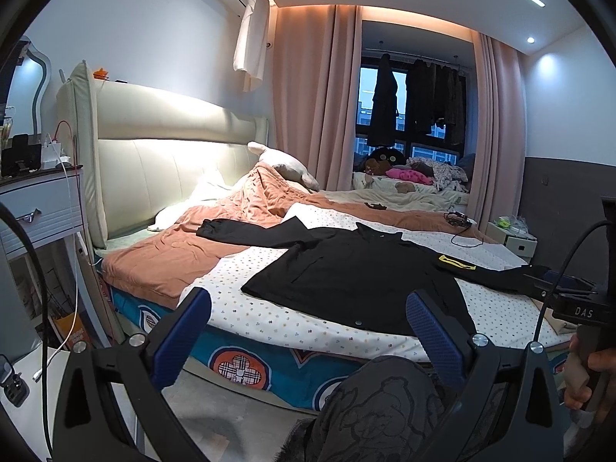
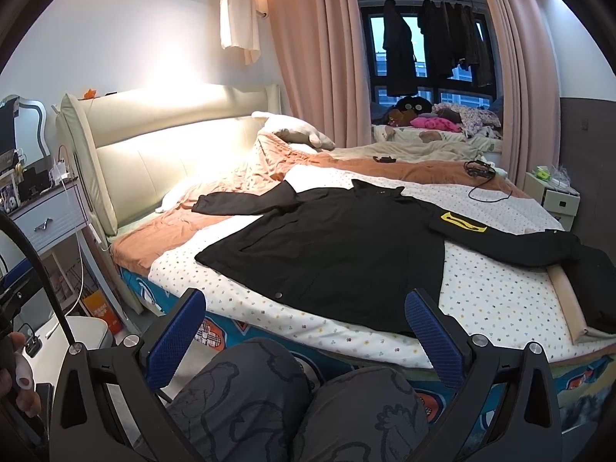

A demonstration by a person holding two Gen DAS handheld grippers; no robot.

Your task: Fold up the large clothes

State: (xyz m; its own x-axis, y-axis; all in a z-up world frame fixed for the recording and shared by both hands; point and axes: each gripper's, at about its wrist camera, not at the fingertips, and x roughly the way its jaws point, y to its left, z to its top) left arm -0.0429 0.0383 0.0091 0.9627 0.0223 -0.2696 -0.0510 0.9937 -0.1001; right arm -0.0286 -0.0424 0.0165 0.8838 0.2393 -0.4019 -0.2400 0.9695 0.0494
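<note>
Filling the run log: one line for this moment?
jacket: spread flat on bed | left gripper: open, empty | right gripper: open, empty

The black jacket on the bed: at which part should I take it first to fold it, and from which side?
Grip the black jacket at the cuff of the sleeve stretched toward the headboard, coming from the near bed edge. That sleeve lies flat and clear of the body, so it probably lifts easily. Both the left gripper and right gripper are open.

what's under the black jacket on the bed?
The black jacket lies on a white dotted sheet; its far sleeve reaches onto the orange blanket. Whatever lies directly beneath the body is covered.
</note>
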